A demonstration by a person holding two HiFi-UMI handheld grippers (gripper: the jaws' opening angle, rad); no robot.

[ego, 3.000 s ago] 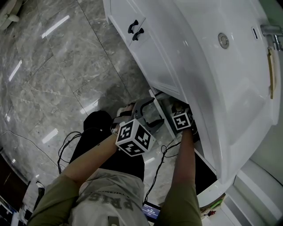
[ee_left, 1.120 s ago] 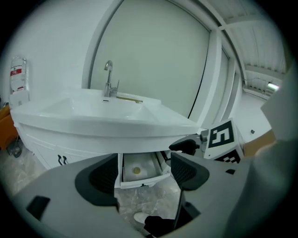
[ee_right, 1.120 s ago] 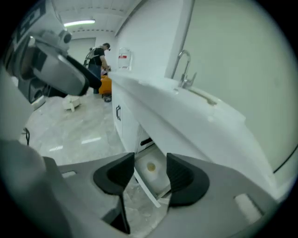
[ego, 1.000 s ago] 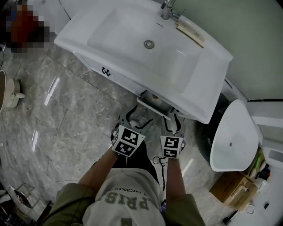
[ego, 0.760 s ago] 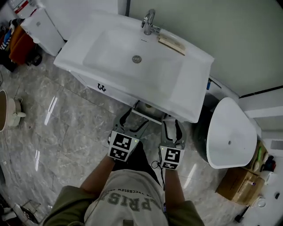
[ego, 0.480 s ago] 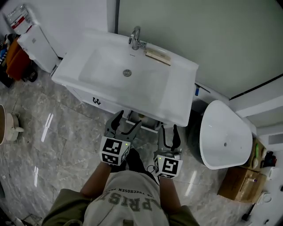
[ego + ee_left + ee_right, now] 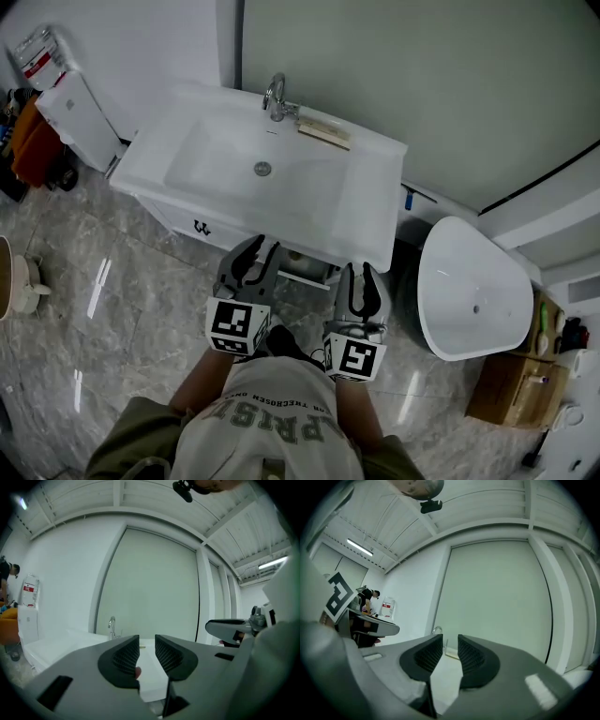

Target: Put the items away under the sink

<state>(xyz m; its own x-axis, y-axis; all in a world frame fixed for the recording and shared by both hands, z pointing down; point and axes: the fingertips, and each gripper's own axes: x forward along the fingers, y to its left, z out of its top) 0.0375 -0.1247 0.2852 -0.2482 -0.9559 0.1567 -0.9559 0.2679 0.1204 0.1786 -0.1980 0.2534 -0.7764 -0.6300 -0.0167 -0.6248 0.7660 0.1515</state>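
floor (image 7: 56, 375): glossy grey marble; wall (image 7: 422, 84): pale green; toilet (image 7: 473, 300): white

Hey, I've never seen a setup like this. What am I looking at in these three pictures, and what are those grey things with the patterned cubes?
A person stands at a white bathroom sink with a hand-held two-jaw gripper in each hand. The patterned cubes are part of the grippers. The top-down picture comes from a camera on the person's head and shows the left gripper and the right gripper in front of the sink. The other two pictures come from a camera on each gripper, looking along its jaws. Both pairs of jaws stand slightly apart and hold nothing. On the sink's back edge are a faucet and a flat wooden piece.
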